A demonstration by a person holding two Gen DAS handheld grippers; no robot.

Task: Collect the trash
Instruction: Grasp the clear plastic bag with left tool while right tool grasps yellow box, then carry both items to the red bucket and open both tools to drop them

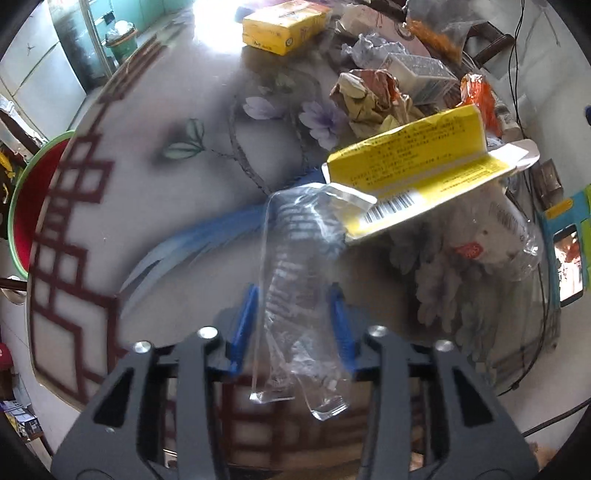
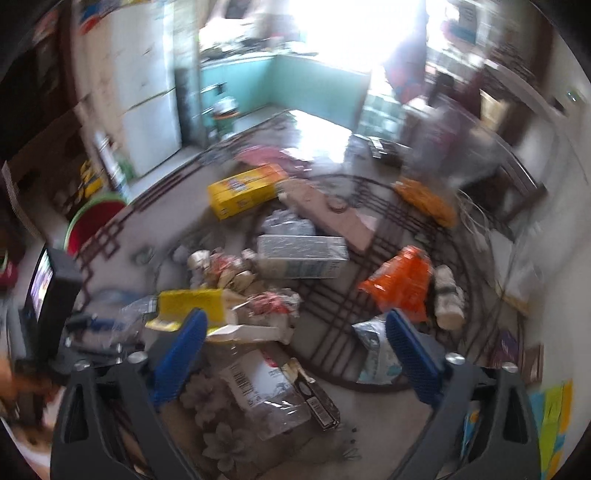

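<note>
Left tool (image 1: 295, 328) clamps clear plastic wrapper (image 1: 295, 295) (yellow card (image 1: 417, 173) attached), lifted above floral desk (image 1: 147, 184). Right tool (image 2: 295, 354) jaws spread wide, empty, over trash pile: orange bag (image 2: 402, 284), carton (image 2: 301, 256).

yellow carton (image 1: 417, 162): barcode, small print unreadable | yellow box (image 1: 282, 26): print unreadable | nothing else legible

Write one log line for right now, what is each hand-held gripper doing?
left hand-held gripper: shut on clear plastic wrapper, lifted over table | right hand-held gripper: open, empty, above trash pile | red bin: at table edge
</note>
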